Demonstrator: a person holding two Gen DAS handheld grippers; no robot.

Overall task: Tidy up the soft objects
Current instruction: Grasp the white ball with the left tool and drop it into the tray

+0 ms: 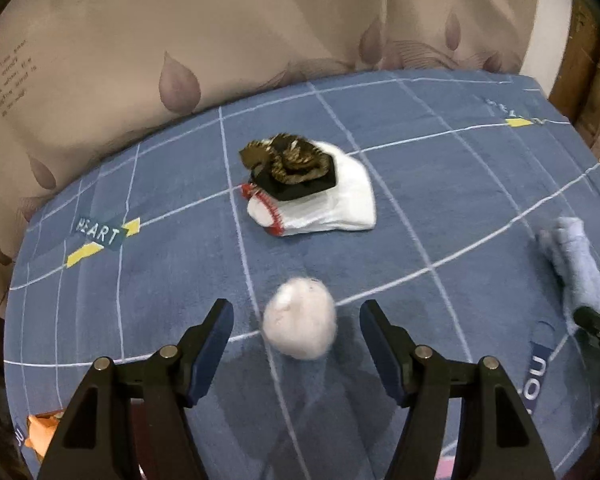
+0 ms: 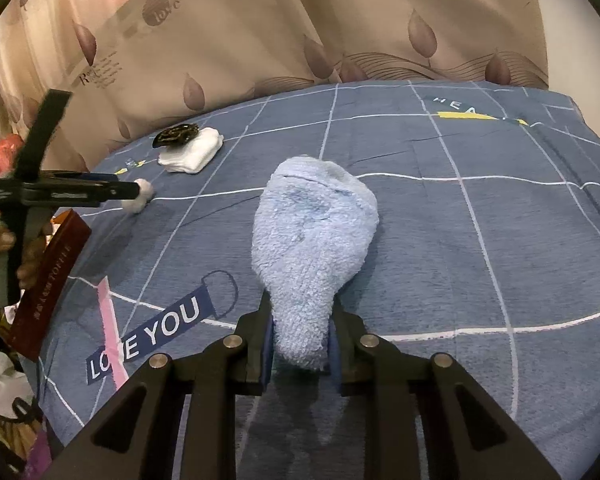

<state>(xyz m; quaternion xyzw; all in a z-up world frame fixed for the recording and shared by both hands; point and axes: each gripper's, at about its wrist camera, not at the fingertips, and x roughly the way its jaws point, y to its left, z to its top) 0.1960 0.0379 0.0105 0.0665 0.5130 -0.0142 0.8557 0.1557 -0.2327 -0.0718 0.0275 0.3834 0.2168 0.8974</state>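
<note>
Right tongs (image 2: 300,344) grip the narrow end of the blue sock (image 2: 314,240); its long axis runs straight away from them, wide end toward the curtain (image 2: 260,40). It lies mid-bed (image 2: 500,240), bare sheet to the right. Left tongs (image 1: 296,336) are wide apart, empty, w/ the white puff (image 1: 300,322) between, untouched. White sock (image 1: 332,200) w/ brown scrunchie (image 1: 288,156) lies beyond.

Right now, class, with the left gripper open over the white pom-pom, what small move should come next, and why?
Probably lower the left gripper a little and close: the white pom-pom lies between its open fingers, untouched. The right gripper already pinches the blue sock.
</note>
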